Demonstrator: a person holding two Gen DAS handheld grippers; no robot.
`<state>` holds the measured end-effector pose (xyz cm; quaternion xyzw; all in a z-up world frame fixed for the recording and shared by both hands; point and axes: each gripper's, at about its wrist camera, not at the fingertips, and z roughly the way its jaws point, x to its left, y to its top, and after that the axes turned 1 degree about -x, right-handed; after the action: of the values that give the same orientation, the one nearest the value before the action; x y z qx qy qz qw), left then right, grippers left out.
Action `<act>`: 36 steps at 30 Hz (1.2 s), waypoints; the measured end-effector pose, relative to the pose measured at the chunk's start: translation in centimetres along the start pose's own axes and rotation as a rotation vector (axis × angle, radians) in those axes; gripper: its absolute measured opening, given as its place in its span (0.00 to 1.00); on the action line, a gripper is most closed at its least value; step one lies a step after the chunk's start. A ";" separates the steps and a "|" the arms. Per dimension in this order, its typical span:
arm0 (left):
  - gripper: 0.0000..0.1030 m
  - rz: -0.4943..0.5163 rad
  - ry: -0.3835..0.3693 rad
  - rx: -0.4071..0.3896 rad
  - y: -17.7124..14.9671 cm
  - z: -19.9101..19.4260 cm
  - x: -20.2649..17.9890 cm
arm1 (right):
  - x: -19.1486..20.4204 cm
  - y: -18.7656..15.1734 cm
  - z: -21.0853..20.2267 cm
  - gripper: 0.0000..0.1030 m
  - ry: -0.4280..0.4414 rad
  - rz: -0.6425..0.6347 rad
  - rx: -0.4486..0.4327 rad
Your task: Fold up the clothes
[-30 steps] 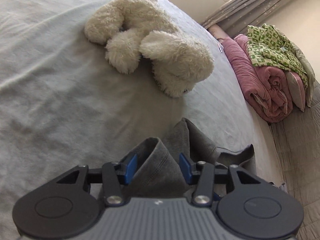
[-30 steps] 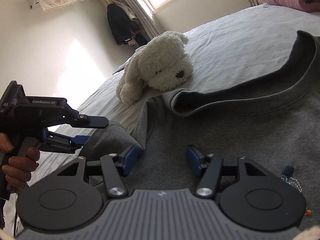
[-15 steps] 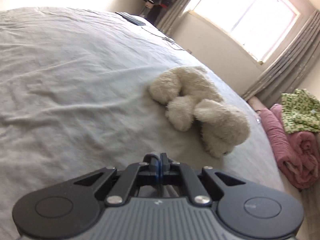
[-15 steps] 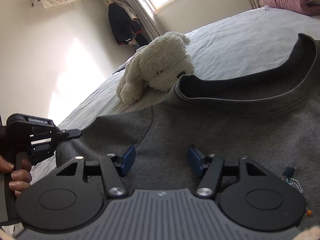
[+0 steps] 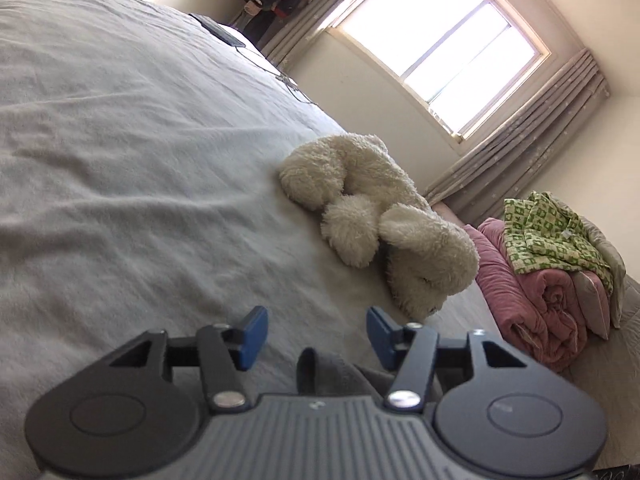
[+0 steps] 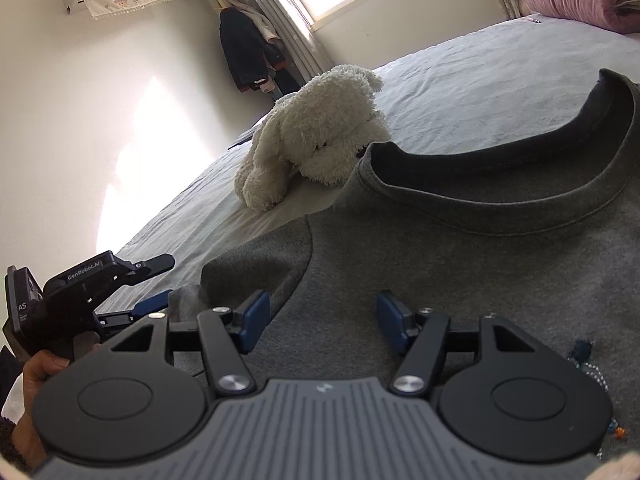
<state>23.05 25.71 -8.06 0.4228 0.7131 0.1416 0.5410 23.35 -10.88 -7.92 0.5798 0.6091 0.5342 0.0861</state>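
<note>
A grey sweatshirt (image 6: 460,264) lies flat on the bed, its dark-lined collar (image 6: 520,184) toward the far side. Its left sleeve (image 6: 256,268) is spread toward the left. My right gripper (image 6: 318,316) is open and empty, low over the chest of the sweatshirt. My left gripper (image 5: 312,330) is open; a bit of grey sleeve cloth (image 5: 332,372) lies under it, between the jaws and not pinched. The left gripper also shows in the right wrist view (image 6: 154,282), at the sleeve's end.
A white plush dog (image 5: 380,232) lies on the grey bedsheet (image 5: 120,160) just beyond the sweatshirt's shoulder. Rolled pink quilts with a green patterned cloth (image 5: 548,264) are stacked at the bed's far right. A window, curtains and hanging clothes are behind.
My left gripper was shut on the sleeve half a second ago and has opened, letting the sleeve go. The sleeve now lies spread out to the left. My right gripper stays open.
</note>
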 end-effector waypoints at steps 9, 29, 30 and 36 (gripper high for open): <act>0.55 0.192 -0.073 0.151 0.0 1.2 -1.1 | -0.1 0.4 -0.4 0.61 -0.064 0.027 -0.060; 0.02 0.262 -0.030 0.167 0.8 0.3 -2.4 | 1.6 5.8 8.2 0.01 -0.449 -0.515 -0.065; 0.02 0.266 -0.029 0.148 1.2 -0.2 -2.6 | 1.9 5.9 8.0 0.01 -0.466 -0.524 -0.091; 0.02 0.285 0.031 0.118 2.1 -0.8 -2.7 | 1.8 6.4 10.5 0.00 -0.567 -0.527 -0.092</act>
<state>23.39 25.11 -4.60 0.5485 0.6612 0.1817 0.4785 34.36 -5.20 -6.58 0.5238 0.6645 0.3390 0.4113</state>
